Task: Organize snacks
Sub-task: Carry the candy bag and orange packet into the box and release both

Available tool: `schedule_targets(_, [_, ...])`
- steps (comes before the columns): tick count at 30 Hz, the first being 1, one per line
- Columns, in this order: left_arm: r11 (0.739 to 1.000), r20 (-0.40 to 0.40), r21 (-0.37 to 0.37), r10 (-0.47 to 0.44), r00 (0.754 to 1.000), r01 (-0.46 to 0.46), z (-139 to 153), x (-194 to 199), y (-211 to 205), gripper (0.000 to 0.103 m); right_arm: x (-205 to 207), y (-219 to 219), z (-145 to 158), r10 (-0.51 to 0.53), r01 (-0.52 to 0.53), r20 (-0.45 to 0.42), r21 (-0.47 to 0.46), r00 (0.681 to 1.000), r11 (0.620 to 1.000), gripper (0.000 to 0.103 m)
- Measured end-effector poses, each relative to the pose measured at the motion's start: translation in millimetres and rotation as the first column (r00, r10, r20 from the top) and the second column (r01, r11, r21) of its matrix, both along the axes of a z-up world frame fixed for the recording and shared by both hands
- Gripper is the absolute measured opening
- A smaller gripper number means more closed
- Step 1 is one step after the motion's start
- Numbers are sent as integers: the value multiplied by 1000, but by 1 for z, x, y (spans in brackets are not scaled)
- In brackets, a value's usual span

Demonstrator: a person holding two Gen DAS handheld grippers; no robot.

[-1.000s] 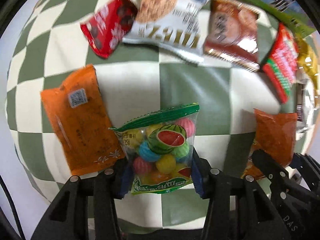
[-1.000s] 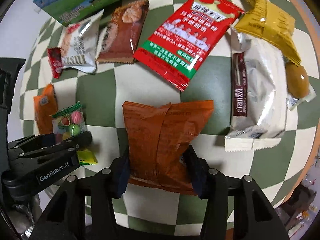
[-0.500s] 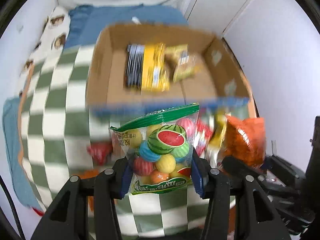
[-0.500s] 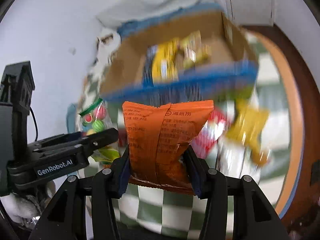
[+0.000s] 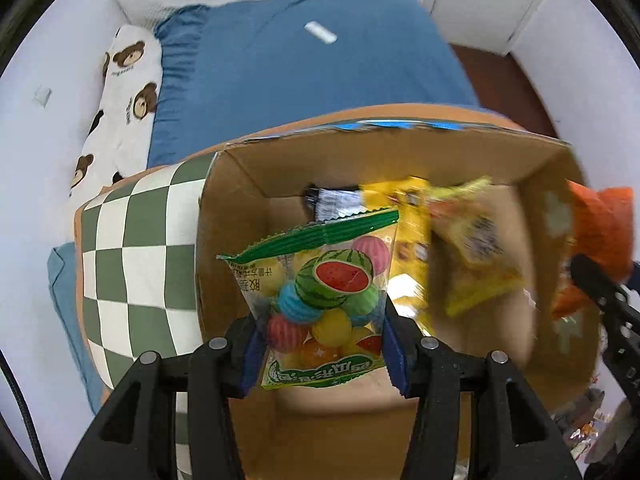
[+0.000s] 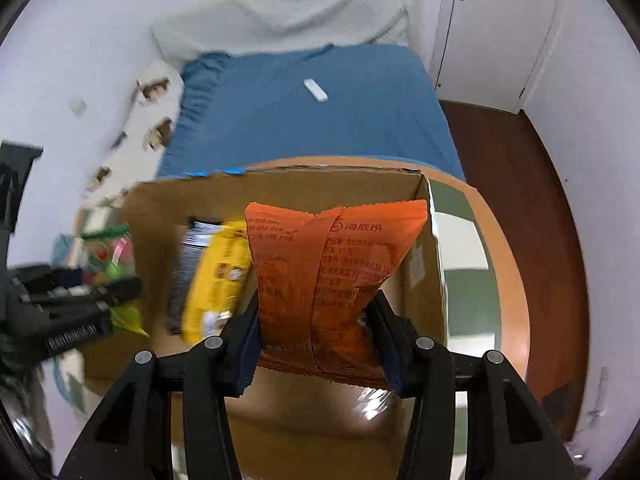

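My left gripper [image 5: 318, 344] is shut on a clear bag of fruit-coloured candy balls [image 5: 324, 296] and holds it over the open cardboard box [image 5: 224, 208]. My right gripper [image 6: 316, 340] is shut on an orange snack packet [image 6: 328, 276] and holds it over the same box [image 6: 424, 240], toward its right side. The box holds a yellow packet [image 6: 216, 280], a dark striped packet [image 6: 188, 256] and another yellow packet [image 5: 476, 256]. The candy bag [image 6: 108, 256] and the left gripper [image 6: 76, 312] show at the left of the right wrist view; the orange packet [image 5: 604, 232] at the right of the left wrist view.
The box stands on a round table with a green-and-white checked cloth [image 5: 132, 256]. Behind it is a bed with a blue sheet [image 5: 304, 68], a bear-print pillow [image 5: 124, 92] and a small white remote [image 6: 315, 90]. A white door [image 6: 496, 28] and dark wood floor [image 6: 532, 184] lie to the right.
Both grippers have lifted their packets off the table, swung up and moved forward over the open box. The loose snacks on the cloth have dropped out of view.
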State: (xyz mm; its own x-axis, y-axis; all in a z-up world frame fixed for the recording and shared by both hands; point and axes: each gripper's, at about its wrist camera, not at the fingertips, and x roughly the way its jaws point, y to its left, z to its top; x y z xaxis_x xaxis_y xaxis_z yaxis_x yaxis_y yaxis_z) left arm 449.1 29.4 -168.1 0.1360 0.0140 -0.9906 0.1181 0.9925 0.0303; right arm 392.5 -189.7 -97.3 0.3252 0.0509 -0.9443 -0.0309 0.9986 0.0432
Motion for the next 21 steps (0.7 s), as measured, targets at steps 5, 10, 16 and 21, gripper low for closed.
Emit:
schedule_targets(5, [998, -55, 59, 14, 998, -11, -35, 35, 13, 48, 33, -2, -31, 1, -3, -60, -38, 998, 999, 53])
schedule_targets(10, [997, -103, 68, 42, 994, -35, -59, 57, 25, 50, 52, -6, -55, -22, 19, -112, -26, 993, 999, 59])
schedule_targets(16, [998, -121, -24, 48, 991, -51, -62, 60, 26, 90, 61, -8, -76, -42, 41, -174, -7, 984, 999, 92])
schedule_targets(21, [998, -105, -36, 50, 993, -55, -59, 51, 18, 90, 61, -9, -84, -53, 57, -172, 22, 984, 998, 96])
